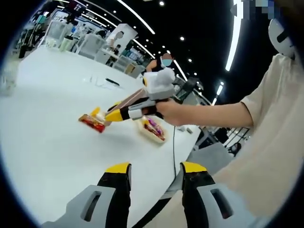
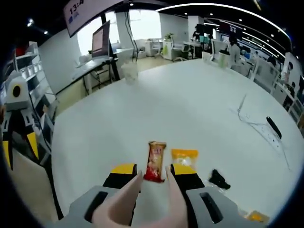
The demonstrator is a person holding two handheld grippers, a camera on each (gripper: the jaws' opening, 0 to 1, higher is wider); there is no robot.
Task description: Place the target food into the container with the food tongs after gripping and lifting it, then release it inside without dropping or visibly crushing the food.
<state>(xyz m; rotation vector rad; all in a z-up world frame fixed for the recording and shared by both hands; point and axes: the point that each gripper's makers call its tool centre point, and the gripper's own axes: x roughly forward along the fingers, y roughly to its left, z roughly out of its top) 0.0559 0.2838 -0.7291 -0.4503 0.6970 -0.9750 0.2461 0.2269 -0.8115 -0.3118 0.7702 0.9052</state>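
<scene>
**Barely any readable text here**

Only thing I can actually make out is on the hanging sign (image 2: 88, 10) at the top left of the right gripper view: it reads "13:4", and the rest gets cut off at its edge. There's smaller print under that, way too blurry to read. The red snack wrapper (image 2: 156, 161) on the table (image 2: 190, 104) has some printing on it, but it's just smudges at this size. Left gripper view has nothing legible.
</scene>
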